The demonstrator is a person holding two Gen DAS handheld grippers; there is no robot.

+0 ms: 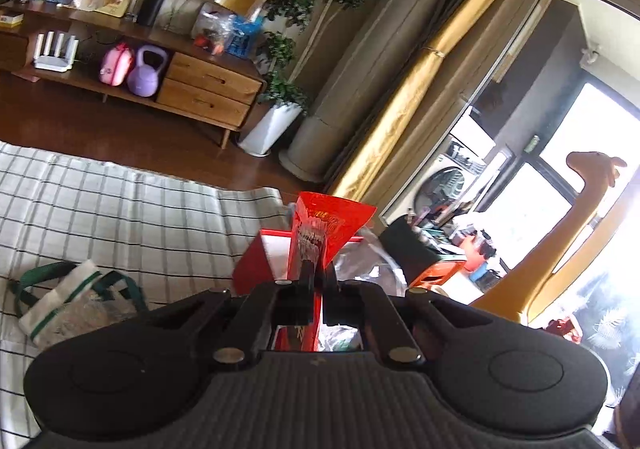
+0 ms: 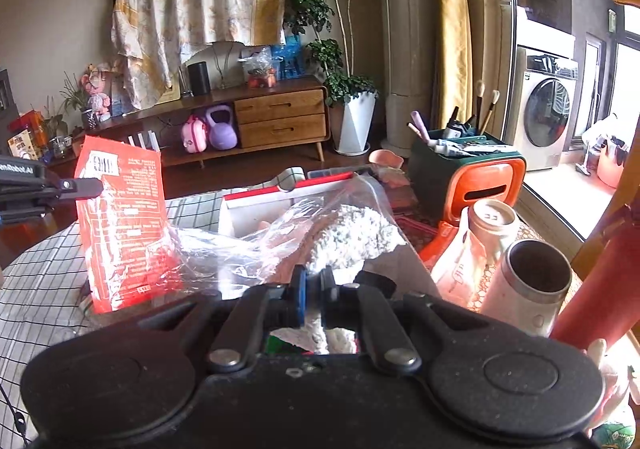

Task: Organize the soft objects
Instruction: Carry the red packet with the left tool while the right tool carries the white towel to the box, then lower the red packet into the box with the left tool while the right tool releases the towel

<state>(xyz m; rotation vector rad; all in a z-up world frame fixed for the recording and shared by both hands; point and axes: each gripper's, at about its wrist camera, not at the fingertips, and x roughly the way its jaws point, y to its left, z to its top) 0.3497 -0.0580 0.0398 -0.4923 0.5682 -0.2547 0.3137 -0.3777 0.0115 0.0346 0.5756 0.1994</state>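
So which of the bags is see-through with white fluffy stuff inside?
The clear plastic bag, pinched by the right gripper. The other is a flat red packet with printed writing, held up by the left gripper.

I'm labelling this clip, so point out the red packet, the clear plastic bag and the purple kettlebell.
red packet [image 2: 124, 225], right wrist view, middle of its printed face
clear plastic bag [image 2: 352, 227], right wrist view, on the white filling inside
purple kettlebell [image 2: 221, 133], right wrist view, on its round body
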